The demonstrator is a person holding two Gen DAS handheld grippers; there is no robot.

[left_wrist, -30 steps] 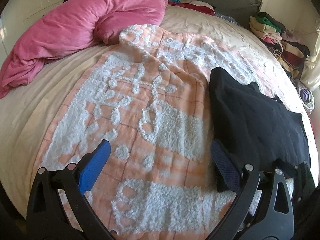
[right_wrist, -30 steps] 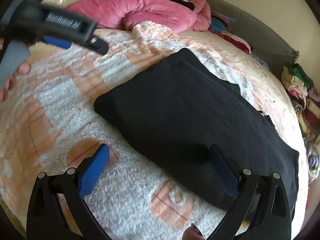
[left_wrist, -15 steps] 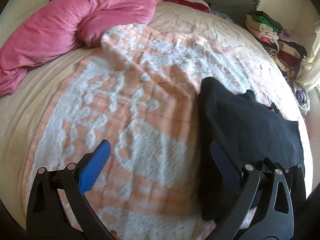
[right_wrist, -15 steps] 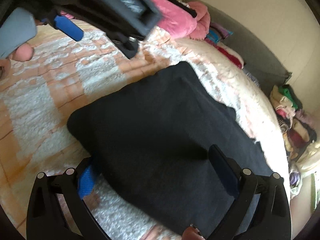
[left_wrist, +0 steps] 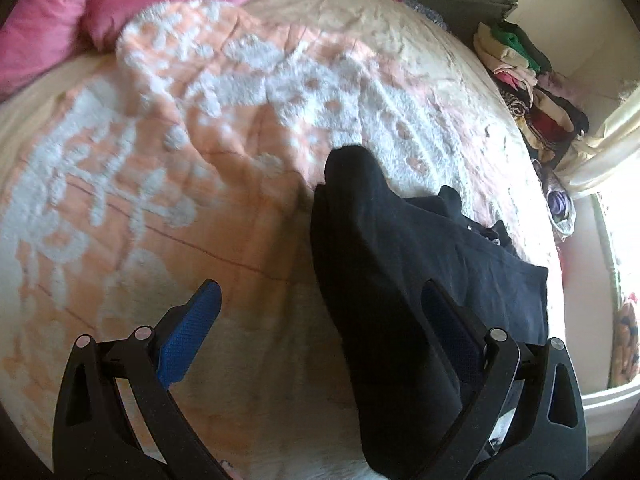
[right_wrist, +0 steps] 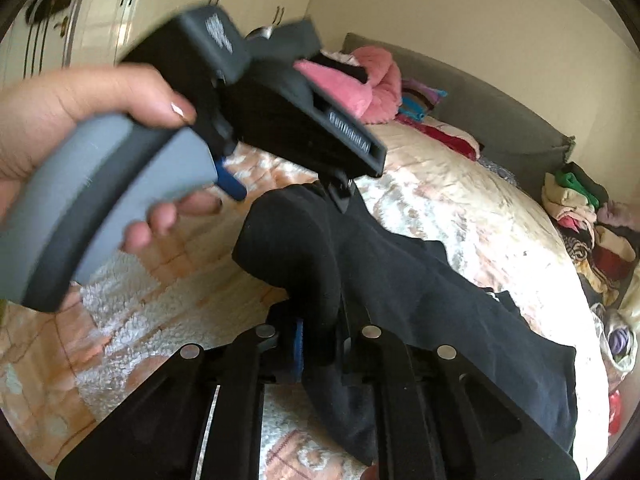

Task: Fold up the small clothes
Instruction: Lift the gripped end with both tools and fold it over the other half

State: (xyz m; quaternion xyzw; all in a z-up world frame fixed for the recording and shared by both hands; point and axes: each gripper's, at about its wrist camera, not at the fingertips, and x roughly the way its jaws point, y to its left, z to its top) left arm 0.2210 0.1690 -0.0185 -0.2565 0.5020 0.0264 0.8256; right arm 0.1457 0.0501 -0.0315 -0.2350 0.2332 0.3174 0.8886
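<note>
Garment (right_wrist: 400, 280): matt black knit cloth. Blanket (left_wrist: 208, 128): fluffy, rough peach-white pile. Left gripper (left_wrist: 320, 320): matt black plastic; pads (left_wrist: 188, 332) blue, textured. Pillow (left_wrist: 100, 4) ahead: soft pink cloth.

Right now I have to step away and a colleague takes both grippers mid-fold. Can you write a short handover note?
Right claw: shut on the black garment, pinching its near edge and lifting a fold off the patterned blanket.
Left claw: open, nothing held, hovering beside the raised fold; its right finger overlaps the garment in the left wrist view.
Garment: the rest trails flat toward the far right of the bed.
Done: one edge gripped and raised.
Left: probably grip a second point with the left claw, carry the edge over, lay it flat, finish folding.
</note>
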